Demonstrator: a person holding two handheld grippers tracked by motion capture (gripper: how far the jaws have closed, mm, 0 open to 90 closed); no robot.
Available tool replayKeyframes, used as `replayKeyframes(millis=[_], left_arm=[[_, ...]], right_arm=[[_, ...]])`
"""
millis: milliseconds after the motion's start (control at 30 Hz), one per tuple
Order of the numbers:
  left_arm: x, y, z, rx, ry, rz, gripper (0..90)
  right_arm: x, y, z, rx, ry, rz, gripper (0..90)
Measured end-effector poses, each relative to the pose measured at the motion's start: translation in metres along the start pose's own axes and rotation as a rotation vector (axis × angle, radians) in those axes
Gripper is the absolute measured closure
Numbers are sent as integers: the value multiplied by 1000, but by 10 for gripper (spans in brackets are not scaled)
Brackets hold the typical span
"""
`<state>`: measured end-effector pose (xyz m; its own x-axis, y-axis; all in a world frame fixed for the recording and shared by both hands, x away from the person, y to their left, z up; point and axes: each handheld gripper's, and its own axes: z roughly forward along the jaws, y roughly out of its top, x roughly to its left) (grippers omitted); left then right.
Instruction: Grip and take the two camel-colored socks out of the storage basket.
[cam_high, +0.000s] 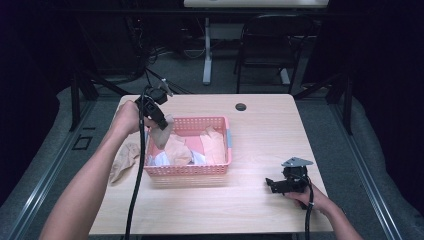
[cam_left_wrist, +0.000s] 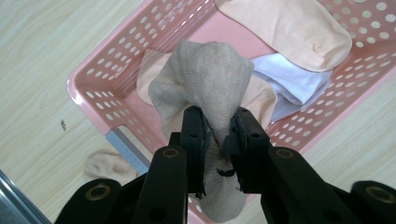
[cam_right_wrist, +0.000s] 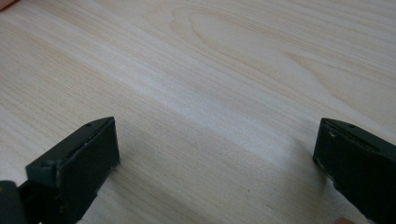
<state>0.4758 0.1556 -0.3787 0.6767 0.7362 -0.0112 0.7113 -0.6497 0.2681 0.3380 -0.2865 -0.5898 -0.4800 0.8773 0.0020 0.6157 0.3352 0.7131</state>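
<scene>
Forearms, nearest the high camera, are seen coming in from the bottom edge onto the pale wooden table (cam_high: 260, 125), which is the largest thing in the scene and carries everything else. Next in size, a pink perforated basket (cam_high: 220, 169) is set on the left half of the table, and several pieces of cloth are held in it: peach-coloured socks (cam_high: 216, 145) and a white sock (cam_left_wrist: 299, 84) lying partly under them. A beige sock (cam_left_wrist: 205, 79) is gripped by the left gripper (cam_left_wrist: 218, 135), whose black jaws are drawn narrowly together with the knitted fabric pinched between them; the sock is held above the basket's left end, clear of the table, and its loose end is seen drooping over the basket's contents. In the high view this gripper (cam_high: 161, 121) is raised at the basket's far left corner, with its cable trailing down toward the near edge. Another peach sock (cam_high: 124, 159) is left on the bare table just beside the basket's left wall, outside it. The right gripper (cam_high: 272, 184) is rested low on the table near the right front, well apart from the basket; in its own view its jaws are spread wide over bare wood grain, with nothing between them. A small dark round grommet (cam_high: 241, 107) is set into the table near its far edge.
</scene>
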Motion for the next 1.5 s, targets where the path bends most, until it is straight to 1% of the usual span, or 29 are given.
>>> replayKeyframes(millis=[133, 167, 267, 300, 400, 633, 733, 767, 833, 867, 933, 967, 1000, 1033, 1067, 1100, 1133, 1200, 1233, 1267, 1333, 1400, 1433, 1500], left_arm=[[0, -3, -4, -4, 0, 3, 760], [1, -4, -6, -7, -6, 0, 760], [3, -8, -12, -16, 0, -3, 760], [3, -9, -13, -12, 2, -4, 760], [7, -14, -21, -18, 7, -5, 760], [19, -29, -36, -20, 20, -30, 760], [28, -40, -43, -22, 31, -46, 759], [33, -47, -49, -23, 37, -60, 760], [40, -56, -53, -23, 40, -81, 760], [40, -56, -53, -23, 40, -81, 759], [46, -65, -57, -21, 45, -95, 759], [52, -73, -59, -24, 51, -113, 759], [52, -73, -59, -24, 51, -113, 759], [58, -81, -62, -19, 51, -129, 759], [61, -85, -63, -15, 55, -135, 759], [63, -89, -64, -17, 57, -145, 759], [63, -89, -64, -17, 57, -145, 759], [69, -98, -65, -11, 58, -163, 759], [72, -101, -65, -7, 58, -164, 760], [74, -104, -64, -12, 56, -175, 759], [78, -109, -60, -5, 54, -185, 759], [79, -111, -59, -4, 53, -189, 760], [83, -117, -53, 4, 45, -206, 759], [86, -122, -46, 13, 42, -214, 760]], right_arm=[[0, 0, 0, 0, 0, 1, 0], [0, 0, 0, 1, 0, 0, 0], [0, 0, 0, 4, -3, 1, 0], [0, 0, 0, 5, -2, 0, 0], [0, 0, 0, 4, -2, 0, 0], [0, 0, 0, 4, -2, 0, 0], [0, 0, 0, 3, -2, -1, 0], [0, 0, 0, 4, -2, 0, 0], [0, 0, 0, 3, -2, -1, 0], [0, 0, 0, 3, -2, -1, 0], [0, 0, 0, 4, -2, 0, 0], [0, 0, 0, 3, -2, -1, 0], [0, 0, 0, 3, -2, -1, 0], [0, 0, 0, 3, -2, -1, 0], [0, 0, 0, 4, -3, 0, 0], [0, 0, 0, 3, -2, -1, 0], [0, 0, 0, 3, -2, -1, 0], [0, 0, 0, 4, -3, 0, 0], [0, 0, 0, 1, -3, 4, 0], [0, 0, 0, 6, -3, 1, 0], [0, 0, 0, 8, -3, 3, 0], [0, 0, 0, 8, -7, 2, 0], [0, 0, 0, 7, -7, 0, 0], [0, 0, 0, 7, -7, 1, 0]])
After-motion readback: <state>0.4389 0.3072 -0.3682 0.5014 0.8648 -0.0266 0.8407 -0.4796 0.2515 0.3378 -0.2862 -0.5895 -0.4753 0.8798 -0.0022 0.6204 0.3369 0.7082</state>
